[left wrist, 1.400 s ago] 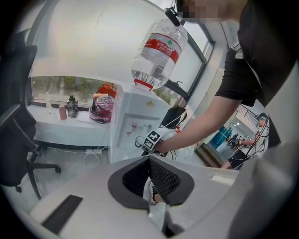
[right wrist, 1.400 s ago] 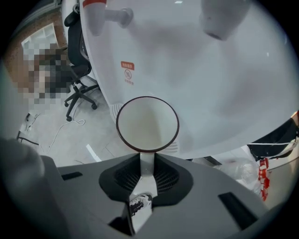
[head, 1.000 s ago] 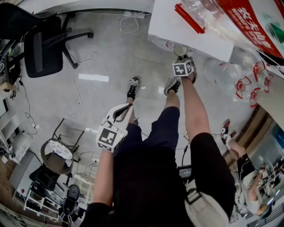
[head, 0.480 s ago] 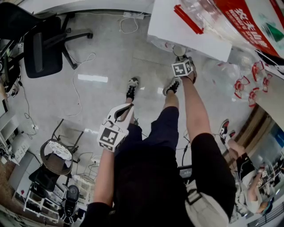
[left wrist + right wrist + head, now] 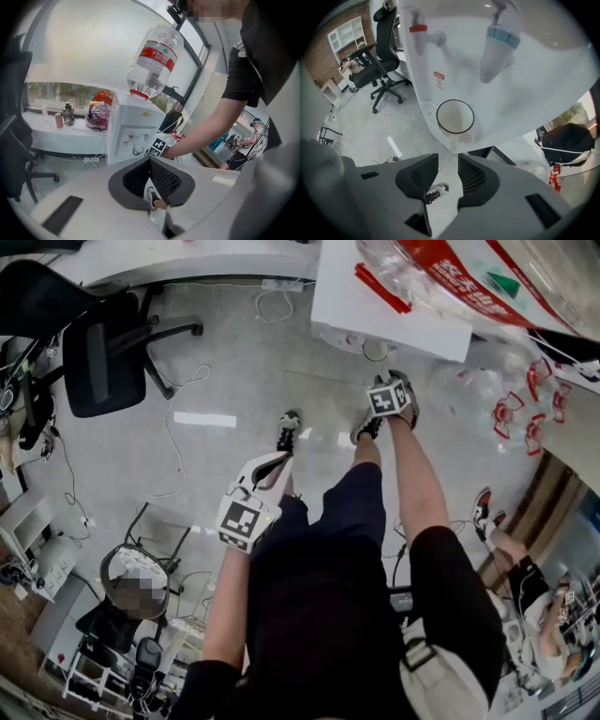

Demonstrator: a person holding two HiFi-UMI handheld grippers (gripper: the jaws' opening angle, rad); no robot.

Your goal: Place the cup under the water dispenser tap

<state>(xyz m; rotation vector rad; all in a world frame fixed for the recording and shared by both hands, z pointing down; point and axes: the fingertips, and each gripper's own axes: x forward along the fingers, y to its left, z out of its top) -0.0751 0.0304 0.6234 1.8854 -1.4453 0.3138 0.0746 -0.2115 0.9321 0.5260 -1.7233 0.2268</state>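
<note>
A white cup with a dark rim (image 5: 455,116) stands upright on the drip tray of the white water dispenser (image 5: 525,93), below and between the red tap (image 5: 423,29) and the blue tap (image 5: 499,42). My right gripper (image 5: 449,160) hovers above it, pointing steeply down. Its jaws are opening, with nothing between them and clear of the cup. In the head view the cup (image 5: 378,351) lies just beyond the right gripper (image 5: 383,379). My left gripper (image 5: 277,463) hangs at the left, away from the dispenser. Its jaws meet at the tips (image 5: 150,161) and hold nothing. From there the cup (image 5: 138,149) shows under the inverted bottle (image 5: 154,58).
A black office chair (image 5: 103,352) stands on the tiled floor at the left, with cables trailing near it. A low stool (image 5: 136,568) sits at the lower left. Empty water bottles (image 5: 525,409) lie at the right, near another person (image 5: 534,606). A counter (image 5: 70,133) adjoins the dispenser.
The right gripper has drawn back from the cup, which stays on the tray. The left gripper has risen a little.
</note>
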